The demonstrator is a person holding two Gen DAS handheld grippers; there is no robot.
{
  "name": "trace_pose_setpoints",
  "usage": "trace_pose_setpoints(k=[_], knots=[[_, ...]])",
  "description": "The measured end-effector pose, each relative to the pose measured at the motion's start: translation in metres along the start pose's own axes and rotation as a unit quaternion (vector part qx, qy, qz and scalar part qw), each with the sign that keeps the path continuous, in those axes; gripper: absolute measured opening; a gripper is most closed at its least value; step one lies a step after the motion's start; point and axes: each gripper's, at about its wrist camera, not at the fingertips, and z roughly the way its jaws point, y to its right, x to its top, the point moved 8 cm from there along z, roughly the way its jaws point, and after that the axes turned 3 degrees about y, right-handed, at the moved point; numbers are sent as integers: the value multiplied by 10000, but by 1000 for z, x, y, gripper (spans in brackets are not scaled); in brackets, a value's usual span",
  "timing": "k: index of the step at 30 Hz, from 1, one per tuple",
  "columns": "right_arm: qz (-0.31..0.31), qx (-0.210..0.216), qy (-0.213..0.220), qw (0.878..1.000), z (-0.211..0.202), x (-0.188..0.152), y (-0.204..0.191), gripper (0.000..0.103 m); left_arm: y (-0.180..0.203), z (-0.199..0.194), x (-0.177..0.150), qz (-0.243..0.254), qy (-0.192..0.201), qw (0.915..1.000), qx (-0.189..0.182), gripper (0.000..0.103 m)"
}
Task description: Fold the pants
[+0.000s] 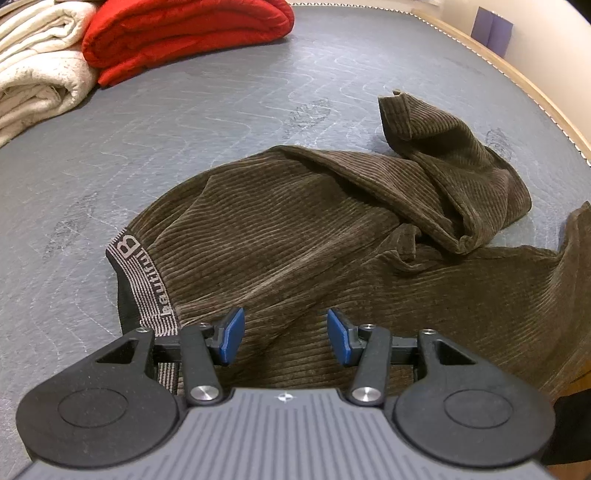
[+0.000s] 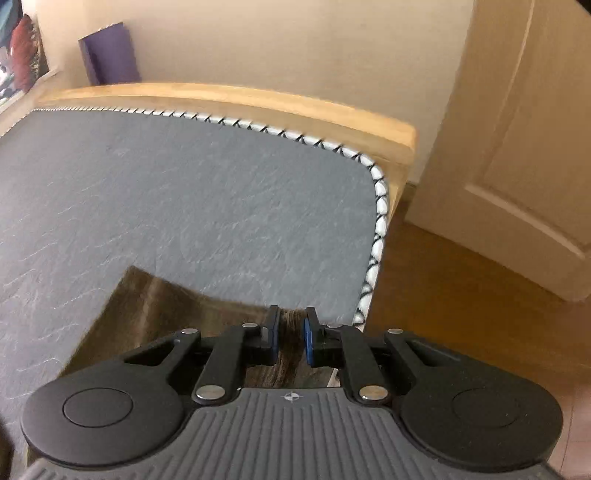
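Brown corduroy pants (image 1: 295, 229) lie crumpled on the grey mattress (image 1: 184, 125), with a striped waistband (image 1: 147, 295) at the left and one leg bunched up at the right. My left gripper (image 1: 286, 336) is open and empty just above the pants near the waistband. In the right wrist view my right gripper (image 2: 291, 334) is shut on a fold of the pants (image 2: 159, 306), near the mattress's right edge. The right view is blurred.
A folded red blanket (image 1: 184, 33) and cream towels (image 1: 37, 74) sit at the far left of the mattress. A wooden bed frame (image 2: 240, 99) borders the far side. Wood floor (image 2: 461, 306) and a door (image 2: 517, 147) lie to the right. A purple box (image 2: 109, 53) stands by the wall.
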Motion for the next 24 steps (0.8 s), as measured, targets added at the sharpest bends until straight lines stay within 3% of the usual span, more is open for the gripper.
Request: trace_pose_setpoints(k=[3,4,6,8,9,10,12,14,17,21,24], knots=[[-483,-386,-343,9975,14,-11,-10,14,0,0,1,-4,2,10000,-18,56],[-543,-611,-206,9964,10,-7,-10,18,0,1,1,-11,-10,10000,-24,56],[-624,-827,514,9933,-13,10,-17,23,0,0,2,-21,11,10000,-76,59],[-723,-441,1035,9910,-31,19,-39,31,1,-1,2,-14,12,10000,-98,59],[-716,39,1050,9919,-35,18,-57,35,1,0,3,-24,7,9999,-112,59],[-690,650,868,9917,-35,12,-77,42,0,1,3,-48,-7,9999,-122,60],[-653,1656,212,9838,-27,-9,-117,44,-3,5,3,-136,-79,9998,-131,60],[-676,2183,-560,9719,-15,-34,-154,45,-11,9,6,-347,-147,9991,-184,60],[-826,2229,-1081,9653,-4,-56,-191,47,-34,13,17,-748,-168,9968,-233,65],[-982,1669,-1515,9693,22,-71,-210,50,-83,26,31,-1140,-212,9932,16,69],[-1075,1390,-1587,9716,25,-82,-215,50,-119,44,41,-1498,-248,9883,114,69]])
